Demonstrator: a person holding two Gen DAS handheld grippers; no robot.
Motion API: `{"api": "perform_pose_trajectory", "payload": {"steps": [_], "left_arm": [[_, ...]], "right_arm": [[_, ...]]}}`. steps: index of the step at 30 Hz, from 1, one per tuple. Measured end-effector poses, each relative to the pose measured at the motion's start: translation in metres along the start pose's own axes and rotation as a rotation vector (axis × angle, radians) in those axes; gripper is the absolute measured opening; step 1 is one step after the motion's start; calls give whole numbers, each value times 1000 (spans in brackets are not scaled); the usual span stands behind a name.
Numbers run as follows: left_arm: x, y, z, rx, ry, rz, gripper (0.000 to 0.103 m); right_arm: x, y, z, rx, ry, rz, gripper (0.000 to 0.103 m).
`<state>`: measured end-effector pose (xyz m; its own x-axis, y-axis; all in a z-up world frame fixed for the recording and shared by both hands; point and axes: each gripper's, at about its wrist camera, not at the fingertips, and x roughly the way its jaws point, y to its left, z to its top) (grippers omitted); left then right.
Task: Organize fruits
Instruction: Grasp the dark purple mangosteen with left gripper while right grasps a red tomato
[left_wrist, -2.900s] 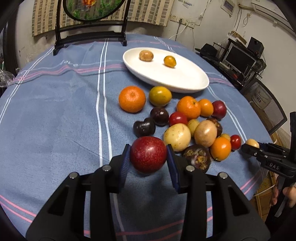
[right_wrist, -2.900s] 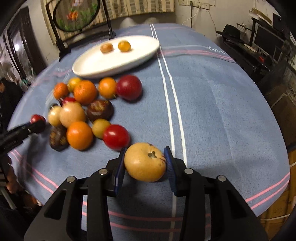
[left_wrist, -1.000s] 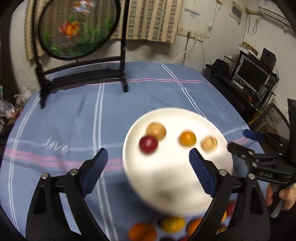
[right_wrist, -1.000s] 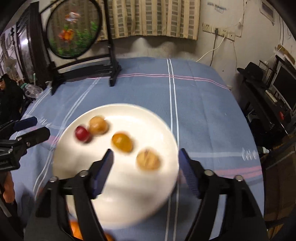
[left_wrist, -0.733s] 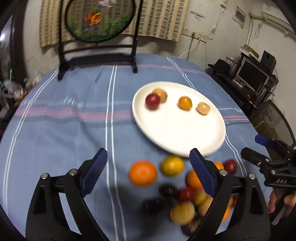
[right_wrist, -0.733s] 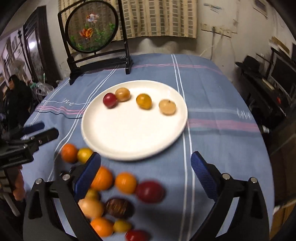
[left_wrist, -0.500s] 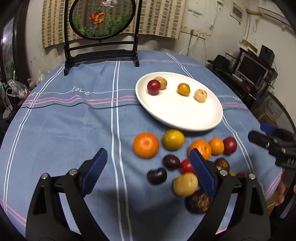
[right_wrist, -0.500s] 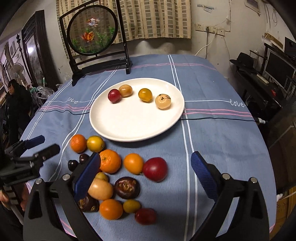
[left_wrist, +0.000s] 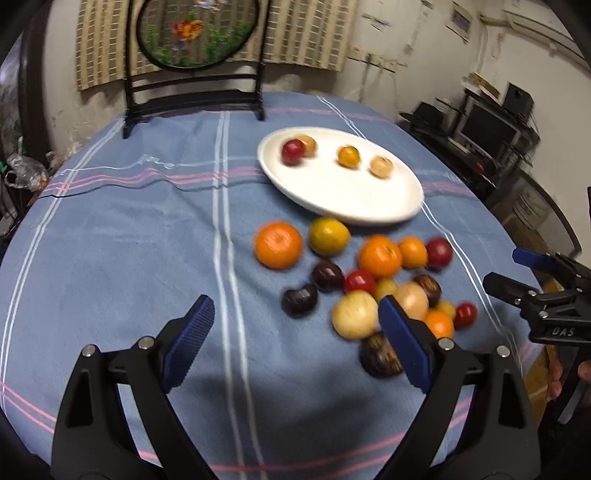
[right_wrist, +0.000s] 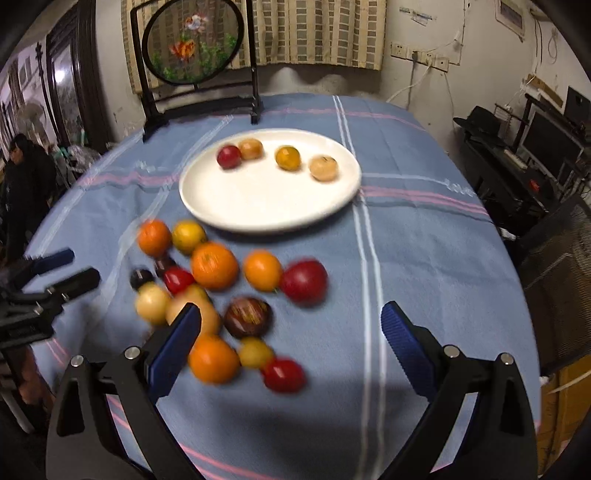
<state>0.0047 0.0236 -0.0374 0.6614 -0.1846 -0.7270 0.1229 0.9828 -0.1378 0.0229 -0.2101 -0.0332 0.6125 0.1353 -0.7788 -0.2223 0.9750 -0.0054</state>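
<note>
Fingers (left_wrist: 186, 341) of the left gripper (left_wrist: 295, 341) and right gripper (right_wrist: 291, 345) stood wide apart, empty. Four fruits lay on the white plate (right_wrist: 258, 206) at centre; loose fruits (right_wrist: 214, 271) clustered below it on the bench (left_wrist: 110, 240). Only the right view showed a person (right_wrist: 22, 177) at far left.

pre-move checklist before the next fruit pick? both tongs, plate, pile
1. Left tongs empty and open: ok, nothing between the blue pads.
2. Right tongs empty and open: ok; jaws have just been opening, nothing between them.
3. White plate has room: ok, four fruits along its far side, near half bare.
4. Loose pile reachable: ok, it lies on the blue tablecloth between plate and tongs.
5. Easy target: ok, big red fruit sits at the pile's edge.
6. Exact fruit outlines: cannot tell, both views are motion-blurred.
</note>
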Motion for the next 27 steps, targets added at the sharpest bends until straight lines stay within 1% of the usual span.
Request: {"api": "perform_pose_trajectory", "payload": {"steps": [2, 5, 6, 7, 9, 11, 12, 13, 14, 15, 16, 18, 22, 27], "left_arm": [[4, -7, -9, 23, 27, -22, 92], [11, -16, -16, 55, 64, -51, 92], [13, -19, -19, 67, 75, -56, 92], [15, -23, -22, 82, 90, -59, 92], [17, -29, -27, 100, 112, -57, 92], [18, -32, -32, 104, 123, -60, 92], [19, -33, -33, 106, 126, -58, 92], [20, -35, -35, 106, 132, -51, 92], [21, -35, -36, 104, 137, -46, 92], [22, -36, -36, 99, 144, -44, 92], [24, -36, -37, 92, 151, -47, 92], [26, -37, -37, 81, 158, -52, 92], [34, -40, -36, 54, 162, -61, 92], [48, -52, -39, 56, 194, -60, 91]], "right_arm": [[2, -7, -19, 20, 31, -11, 98], [10, -12, -36, 44, 51, 9, 97], [12, -11, -39, 48, 46, 20, 87], [16, -10, -41, 47, 45, 44, 70], [25, -9, -43, 43, 64, 73, 61], [39, -7, -45, 36, 91, 96, 57], [43, -7, -45, 31, 77, 102, 55], [44, -6, -44, 21, 60, 107, 47], [45, -6, -43, 18, 56, 121, 43], [45, -8, -42, 20, 54, 145, 31], [44, -8, -41, 26, 53, 160, 31], [39, -10, -42, 22, 41, 160, 31], [29, -24, -50, 71, 24, 174, 31], [22, -41, -57, 115, 11, 184, 31]]}}
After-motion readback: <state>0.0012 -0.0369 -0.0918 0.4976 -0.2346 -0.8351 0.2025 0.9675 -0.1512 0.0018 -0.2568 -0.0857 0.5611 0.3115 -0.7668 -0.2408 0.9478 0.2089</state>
